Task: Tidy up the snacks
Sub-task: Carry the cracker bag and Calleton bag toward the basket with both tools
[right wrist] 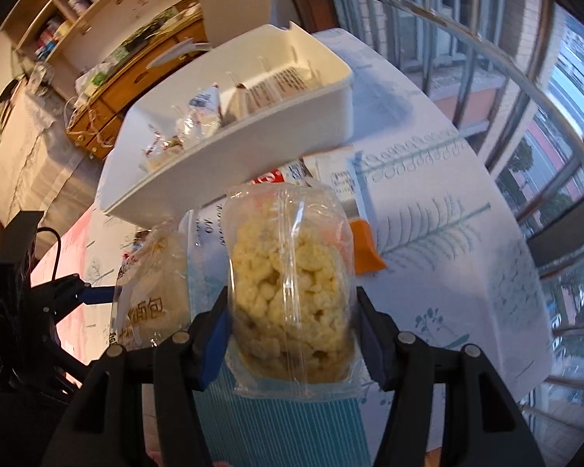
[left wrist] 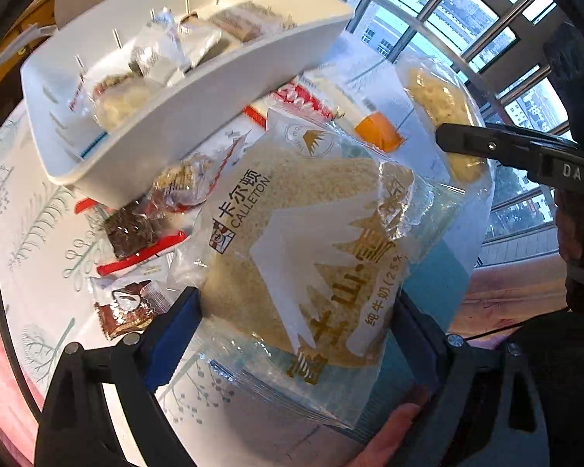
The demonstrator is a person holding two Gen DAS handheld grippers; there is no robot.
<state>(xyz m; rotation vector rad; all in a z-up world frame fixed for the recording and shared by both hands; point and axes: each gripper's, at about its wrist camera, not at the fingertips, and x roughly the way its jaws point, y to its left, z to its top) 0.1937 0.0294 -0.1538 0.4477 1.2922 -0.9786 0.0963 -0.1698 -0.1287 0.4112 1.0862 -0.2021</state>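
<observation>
My left gripper [left wrist: 298, 311] is shut on a large clear Calleton bread bag [left wrist: 303, 233] and holds it above the table. My right gripper [right wrist: 292, 334] is shut on a clear bag of yellow puffed rice cakes [right wrist: 292, 292], also lifted. Each held bag shows in the other view: the rice cake bag [left wrist: 440, 101] to the right, the bread bag [right wrist: 155, 295] to the left. A white bin [left wrist: 190, 89] with several wrapped snacks stands beyond both grippers, also in the right wrist view [right wrist: 233, 148].
Loose snacks lie on the leaf-print tablecloth [left wrist: 39, 233] below the bin: a brown bar [left wrist: 130, 229], a chocolate packet [left wrist: 126, 311], red-and-white packs [left wrist: 303, 97] and an orange-tipped pack [right wrist: 364, 249]. A window with bars is on the right; shelves stand behind.
</observation>
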